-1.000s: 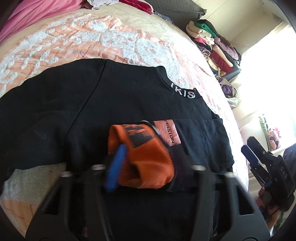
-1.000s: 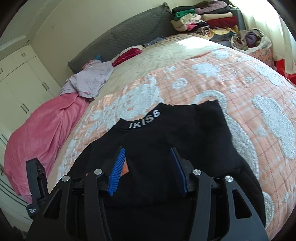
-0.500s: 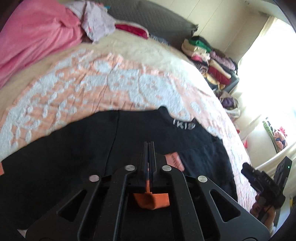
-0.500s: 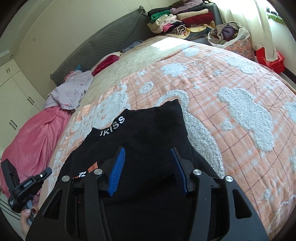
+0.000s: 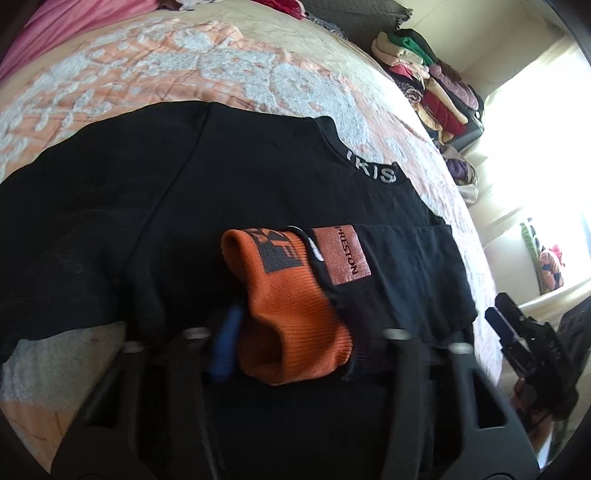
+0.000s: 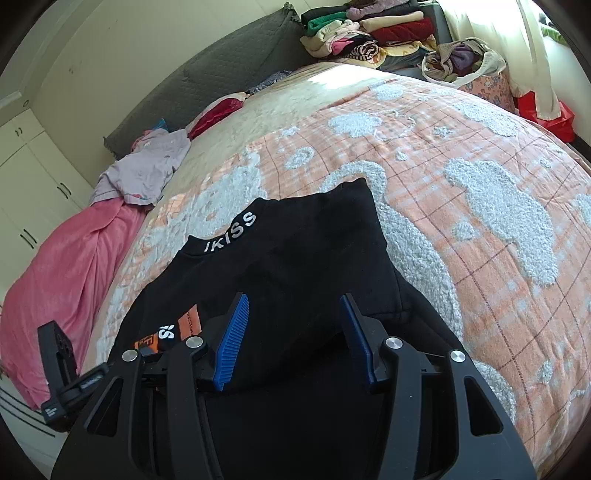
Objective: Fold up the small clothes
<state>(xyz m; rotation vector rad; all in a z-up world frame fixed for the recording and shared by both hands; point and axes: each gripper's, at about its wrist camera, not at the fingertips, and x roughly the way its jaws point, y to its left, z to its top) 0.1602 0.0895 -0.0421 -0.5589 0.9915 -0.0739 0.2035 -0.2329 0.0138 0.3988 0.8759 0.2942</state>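
A black top [image 5: 240, 177] with a white-lettered collar [image 5: 373, 171] lies on the bed. Its sleeve with an orange ribbed cuff [image 5: 291, 314] and an orange patch [image 5: 345, 254] is folded across the body. My left gripper [image 5: 295, 343] has its jaws apart, and the orange cuff lies between them; one blue pad [image 5: 225, 343] shows left of the cuff. In the right wrist view the top [image 6: 295, 266] lies under my right gripper [image 6: 295, 339], which is open and empty above the black cloth. The right gripper also shows in the left wrist view [image 5: 517, 343].
The bed has an orange and white quilt [image 6: 480, 184]. A pink blanket [image 6: 62, 266] and a lilac garment [image 6: 147, 166] lie at the far left. Stacked folded clothes [image 6: 362, 29] and a bag of clothes [image 6: 461, 62] stand beyond the bed. White wardrobes [image 6: 22, 177] stand at left.
Half a second ago my left gripper was shut and raised above the cuff. Now it is open and low, with the cuff between its fingers. The right gripper stayed open.
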